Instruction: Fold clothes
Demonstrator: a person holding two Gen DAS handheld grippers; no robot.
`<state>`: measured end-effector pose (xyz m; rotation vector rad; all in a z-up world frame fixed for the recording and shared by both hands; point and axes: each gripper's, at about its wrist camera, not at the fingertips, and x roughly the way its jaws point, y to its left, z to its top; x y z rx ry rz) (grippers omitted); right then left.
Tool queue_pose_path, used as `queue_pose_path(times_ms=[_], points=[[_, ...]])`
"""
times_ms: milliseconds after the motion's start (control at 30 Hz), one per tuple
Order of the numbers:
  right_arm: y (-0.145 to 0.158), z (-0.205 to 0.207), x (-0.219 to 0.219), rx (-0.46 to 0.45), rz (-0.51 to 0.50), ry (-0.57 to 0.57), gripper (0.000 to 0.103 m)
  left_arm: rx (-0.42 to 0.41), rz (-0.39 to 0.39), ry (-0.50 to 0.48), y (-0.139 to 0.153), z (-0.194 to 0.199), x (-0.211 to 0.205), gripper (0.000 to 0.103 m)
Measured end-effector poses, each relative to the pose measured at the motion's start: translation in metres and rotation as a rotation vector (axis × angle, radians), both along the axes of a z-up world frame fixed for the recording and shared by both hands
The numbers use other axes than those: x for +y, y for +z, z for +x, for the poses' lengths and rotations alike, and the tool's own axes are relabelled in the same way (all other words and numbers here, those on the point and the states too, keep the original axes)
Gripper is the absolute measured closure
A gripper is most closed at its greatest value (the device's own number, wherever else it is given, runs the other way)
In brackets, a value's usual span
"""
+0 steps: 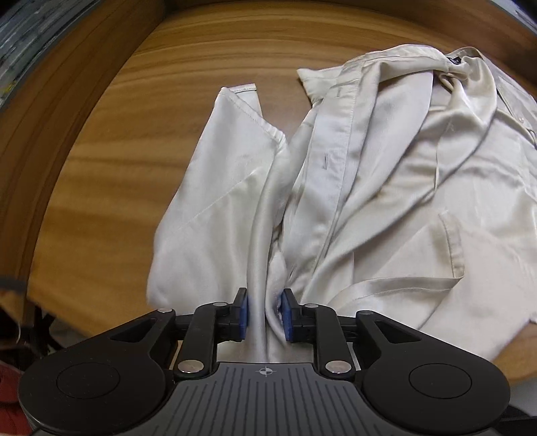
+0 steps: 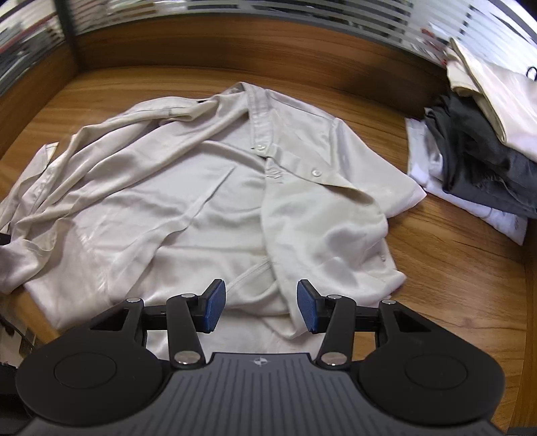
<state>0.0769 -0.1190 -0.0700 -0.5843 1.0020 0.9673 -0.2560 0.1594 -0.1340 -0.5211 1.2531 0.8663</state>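
On the table [image 1: 100, 187], shirt [image 1: 402, 187] cloth bunches between left fingers [image 1: 244, 312].

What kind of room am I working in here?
Probably an office, not a home: a wood-grain desk with a raised wooden back edge, striped frosted glass partitions behind it, and a pile of folded dark grey and white clothes beside the cream button-up shirt.

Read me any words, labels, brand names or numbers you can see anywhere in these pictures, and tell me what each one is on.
No readable text anywhere.
Dark tag inside the collar of the shirt: too small and blurred to read.
Faint stitched mark on the shirt front near the buttons, right wrist view: shape only, not legible.
White garment at the bottom of the pile of clothes: a faint grey mark, too blurred to read.
Crosshair mark on each gripper body: a symbol, not lettering.
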Motion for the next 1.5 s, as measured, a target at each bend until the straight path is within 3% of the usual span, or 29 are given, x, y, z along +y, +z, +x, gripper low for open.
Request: queue_pose_path(times_ms=[233, 333, 500, 633, 867, 1000, 1167, 1500], points=[[0.004, -0.045, -0.013, 0.027, 0.031, 0.042, 0.048, -0.002, 0.026, -0.061, 0.025, -0.008, -0.027, 0.069], [0.005, -0.065, -0.015, 0.028, 0.037, 0.036, 0.048, -0.038, 0.037, -0.096, 0.038, -0.005, -0.019, 0.062], [0.003, -0.101, -0.011, 0.04, 0.05, -0.023, 0.047, -0.09, 0.031, -0.206, 0.05, 0.004, 0.001, 0.059], [-0.006, -0.135, 0.003, 0.046, 0.051, -0.12, 0.047, -0.13, 0.034, -0.341, 0.052, 0.014, 0.027, 0.056], [-0.023, -0.211, 0.053, 0.086, 0.106, -0.387, 0.047, -0.164, 0.038, -0.627, 0.052, 0.026, 0.08, 0.055], [-0.027, -0.253, 0.093, 0.137, 0.154, -0.489, 0.047, -0.148, 0.041, -0.711, 0.051, 0.014, 0.1, 0.055], [-0.026, -0.291, 0.151, 0.187, 0.177, -0.459, 0.047, -0.177, -0.008, -0.753, 0.056, -0.015, 0.111, 0.052], [-0.035, -0.317, 0.242, 0.205, 0.164, -0.325, 0.041, -0.186, -0.046, -0.775, 0.062, -0.05, 0.127, 0.051]])
